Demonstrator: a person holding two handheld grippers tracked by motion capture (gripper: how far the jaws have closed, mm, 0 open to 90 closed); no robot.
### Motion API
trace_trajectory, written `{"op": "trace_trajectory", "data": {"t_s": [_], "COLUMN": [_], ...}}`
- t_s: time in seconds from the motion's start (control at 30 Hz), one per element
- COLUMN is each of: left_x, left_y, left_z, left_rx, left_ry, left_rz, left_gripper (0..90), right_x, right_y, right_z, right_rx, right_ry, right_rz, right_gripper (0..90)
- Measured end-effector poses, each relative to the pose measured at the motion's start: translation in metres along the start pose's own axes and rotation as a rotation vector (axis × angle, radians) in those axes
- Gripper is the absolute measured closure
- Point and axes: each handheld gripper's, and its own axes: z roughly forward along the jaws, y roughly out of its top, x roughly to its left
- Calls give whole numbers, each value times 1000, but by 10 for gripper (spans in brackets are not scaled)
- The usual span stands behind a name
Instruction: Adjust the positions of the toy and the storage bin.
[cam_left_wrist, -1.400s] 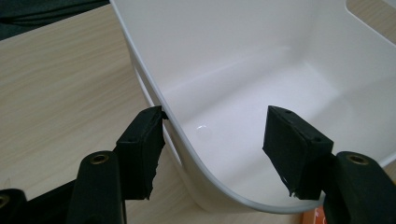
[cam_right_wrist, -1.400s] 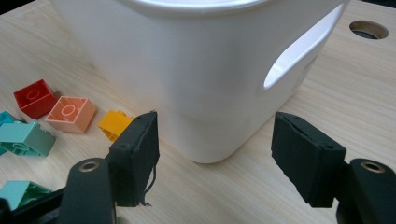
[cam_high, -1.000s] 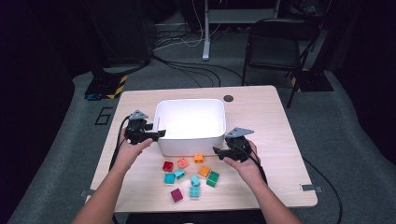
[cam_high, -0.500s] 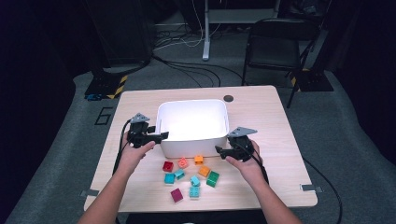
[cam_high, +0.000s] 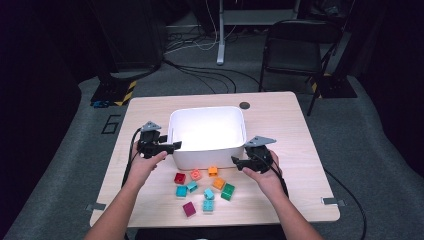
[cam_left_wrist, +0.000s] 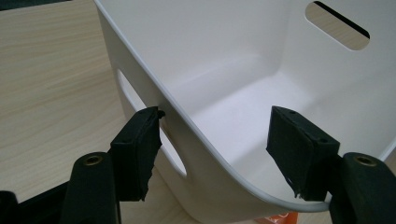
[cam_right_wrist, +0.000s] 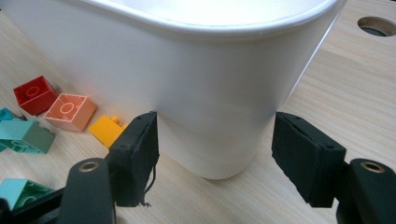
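We have just opened both tools — left tool (cam_high: 170, 146) straddles the white bin (cam_high: 207, 152) wall ungripped, right tool (cam_high: 239, 162) gapes beside it — bin released.

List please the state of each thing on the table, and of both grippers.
white tub: upright, empty inside.
left gripper: open, jaws astride the tub's left wall, pads not pressing.
right gripper: open, at the tub's near right corner, holding nothing.
bricks: loose on the table in front of the tub, none in it.
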Motion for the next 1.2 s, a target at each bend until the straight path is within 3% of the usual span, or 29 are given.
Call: {"op": "trace_trajectory", "data": {"t_s": [0.27, 0.6, 0.73, 0.8, 1.0, 1.2], "left_x": [2, 9, 13, 14, 21, 31], "left_y": [2, 3, -3, -6, -19, -37], "left_z": [-5, -32, -43, -48, -63, -66], "left_rx": [-17, -65, -76, -66, -85, -79], "left_ry": [1, 33, 32, 55, 70, 87], "left_rz": [-10, 20, 20, 28, 0, -28], "left_gripper": [384, 377, 372, 374, 381, 389], "right_x": [-1, -6, -9, -10, -12, -13], "right_y": [0, -1, -4, -6, -14, -18], "right_z": [-2, -20, -27, -31, -42, -45], "right_rx": [-5, -17, -22, -23, -34, -29], "right_ry": [3, -18, -25, -32, -44, -35], "right_rz": [-2, -2, 2, -3, -13, -16], "right_gripper": [332, 342, 347, 349, 378, 394]}}
